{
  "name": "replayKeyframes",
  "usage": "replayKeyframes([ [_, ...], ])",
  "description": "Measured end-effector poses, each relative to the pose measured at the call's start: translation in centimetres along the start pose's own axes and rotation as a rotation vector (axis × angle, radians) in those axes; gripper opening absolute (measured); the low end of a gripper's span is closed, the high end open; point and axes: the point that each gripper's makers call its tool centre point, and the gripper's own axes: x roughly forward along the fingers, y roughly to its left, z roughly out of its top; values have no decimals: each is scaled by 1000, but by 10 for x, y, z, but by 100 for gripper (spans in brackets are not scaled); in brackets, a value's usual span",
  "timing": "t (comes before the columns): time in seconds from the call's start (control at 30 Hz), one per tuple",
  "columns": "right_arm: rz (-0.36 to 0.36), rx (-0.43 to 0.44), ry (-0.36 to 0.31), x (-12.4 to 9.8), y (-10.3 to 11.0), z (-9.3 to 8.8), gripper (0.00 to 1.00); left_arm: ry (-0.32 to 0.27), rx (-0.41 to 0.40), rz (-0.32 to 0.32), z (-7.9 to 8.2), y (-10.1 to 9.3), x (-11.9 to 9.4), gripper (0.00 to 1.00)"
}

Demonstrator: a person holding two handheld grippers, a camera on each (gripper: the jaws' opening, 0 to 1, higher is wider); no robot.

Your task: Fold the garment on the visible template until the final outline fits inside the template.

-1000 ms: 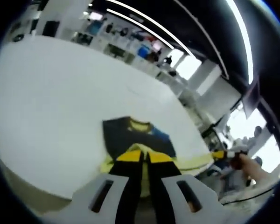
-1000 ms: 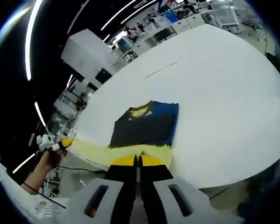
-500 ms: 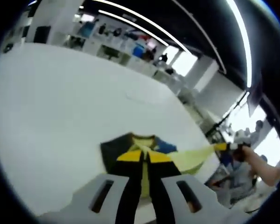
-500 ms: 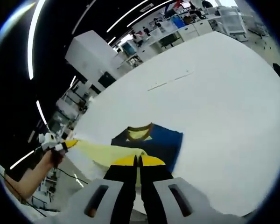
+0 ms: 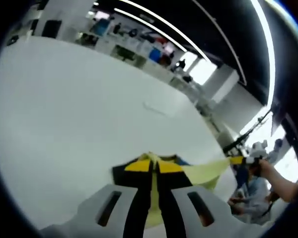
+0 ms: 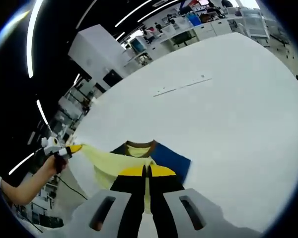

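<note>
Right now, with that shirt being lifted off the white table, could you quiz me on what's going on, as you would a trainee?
1. True or false: the garment lies flat and untouched on the table.
2. What colour is the fabric stretched between the two grippers?
3. Multiple choice: the left gripper and right gripper are (A) both open, (B) both shut on the garment, (C) one open, one shut.

Key:
1. False; its edge is lifted by both grippers.
2. Pale yellow.
3. B.
</note>
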Motion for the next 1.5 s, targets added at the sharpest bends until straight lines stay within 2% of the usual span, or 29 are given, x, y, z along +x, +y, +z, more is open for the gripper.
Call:
replayKeyframes([
  [0.33,13,73,80,40,-24,-4,2,76,-84,50,-17,38,34,0],
  [0.53,-6,148,120,62,-48,-9,2,109,-178,84,-26,52,51,0],
  [0.73,-10,211,135,74,-60,-15,2,126,-210,98,-28,63,65,0],
  [0.93,-13,268,115,80,-68,-17,2,118,-252,107,-29,74,70,0],
  [1.07,-10,297,114,82,-70,-21,2,120,-274,108,-33,72,71,0],
  [1.17,-11,324,102,84,-72,-21,2,115,-327,113,-33,77,72,0],
  [1.27,-4,348,51,89,-74,-14,3,82,-389,95,-31,70,74,0],
  [1.33,1,361,46,91,-72,-14,3,63,-447,75,-29,67,76,1],
  [1.4,7,331,16,95,-70,-11,3,53,-461,70,-30,68,76,2],
  [1.43,0,308,-20,97,-71,-7,4,48,-465,69,-29,69,76,4],
  [1.5,-11,341,-56,98,-74,-4,13,13,-496,62,-24,68,74,11],
])
